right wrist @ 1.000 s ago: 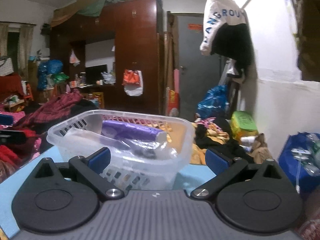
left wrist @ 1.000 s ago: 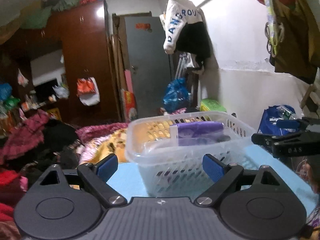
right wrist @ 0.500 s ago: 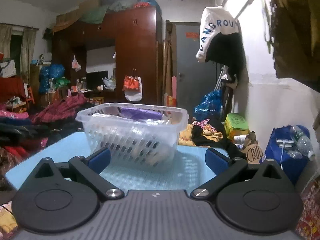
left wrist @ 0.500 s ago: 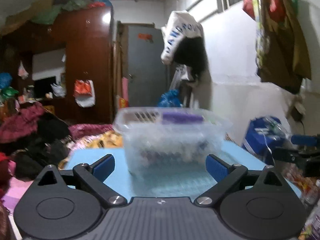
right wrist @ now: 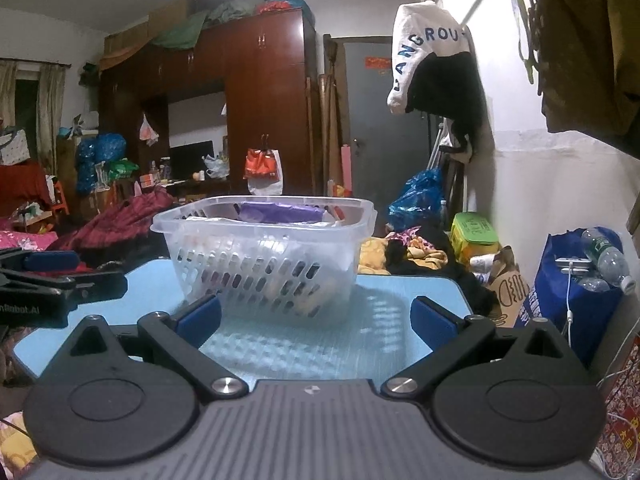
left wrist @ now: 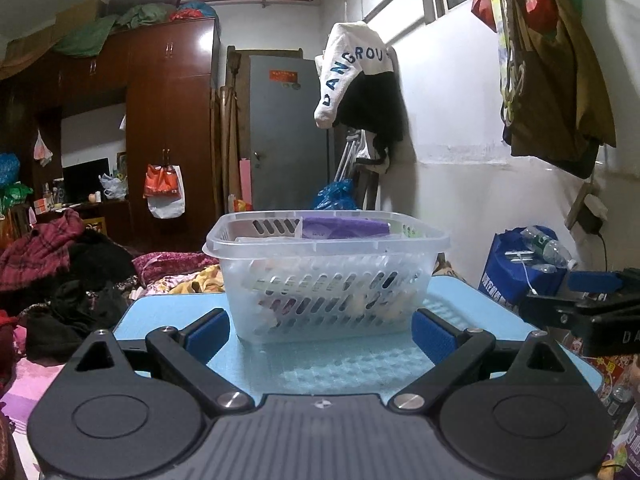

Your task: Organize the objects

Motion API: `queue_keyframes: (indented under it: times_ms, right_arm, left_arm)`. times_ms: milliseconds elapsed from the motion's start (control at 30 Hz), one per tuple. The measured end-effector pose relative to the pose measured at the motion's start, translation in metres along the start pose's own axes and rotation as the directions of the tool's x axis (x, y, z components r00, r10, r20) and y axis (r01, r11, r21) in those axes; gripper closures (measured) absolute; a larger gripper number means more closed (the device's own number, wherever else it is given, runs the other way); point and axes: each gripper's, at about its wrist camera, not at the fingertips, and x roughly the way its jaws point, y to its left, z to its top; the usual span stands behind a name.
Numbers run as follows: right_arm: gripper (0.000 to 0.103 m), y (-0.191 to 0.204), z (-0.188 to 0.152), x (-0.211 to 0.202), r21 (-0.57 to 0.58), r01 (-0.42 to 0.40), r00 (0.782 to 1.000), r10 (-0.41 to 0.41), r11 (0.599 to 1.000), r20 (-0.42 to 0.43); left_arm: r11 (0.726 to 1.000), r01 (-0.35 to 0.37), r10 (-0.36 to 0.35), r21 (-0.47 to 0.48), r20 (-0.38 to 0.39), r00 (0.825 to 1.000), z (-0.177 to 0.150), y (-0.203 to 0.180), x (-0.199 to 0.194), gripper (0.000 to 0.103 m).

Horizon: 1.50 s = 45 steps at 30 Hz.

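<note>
Left gripper (left wrist: 320, 330) jaws spread wide, nothing held; right gripper (right wrist: 316, 318) same (both low over the blue table (left wrist: 340, 364)). Just ahead, between each tool's fingertips, sits the clear slotted basket (left wrist: 326, 280) on the table, purple packet (left wrist: 342, 228) lying inside on top.
</note>
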Motion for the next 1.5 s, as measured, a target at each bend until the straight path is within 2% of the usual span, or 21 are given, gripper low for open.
queue_keyframes:
  times_ms: [1500]
  right_arm:
    - [0.0,0.0066,-0.0057,0.0013,0.006,-0.008,1.0,0.008,1.0,-0.007]
  left_arm:
    - [1.0,0.008,-0.007,0.011,-0.02,1.0,-0.0023,-0.0053,0.0035,0.004]
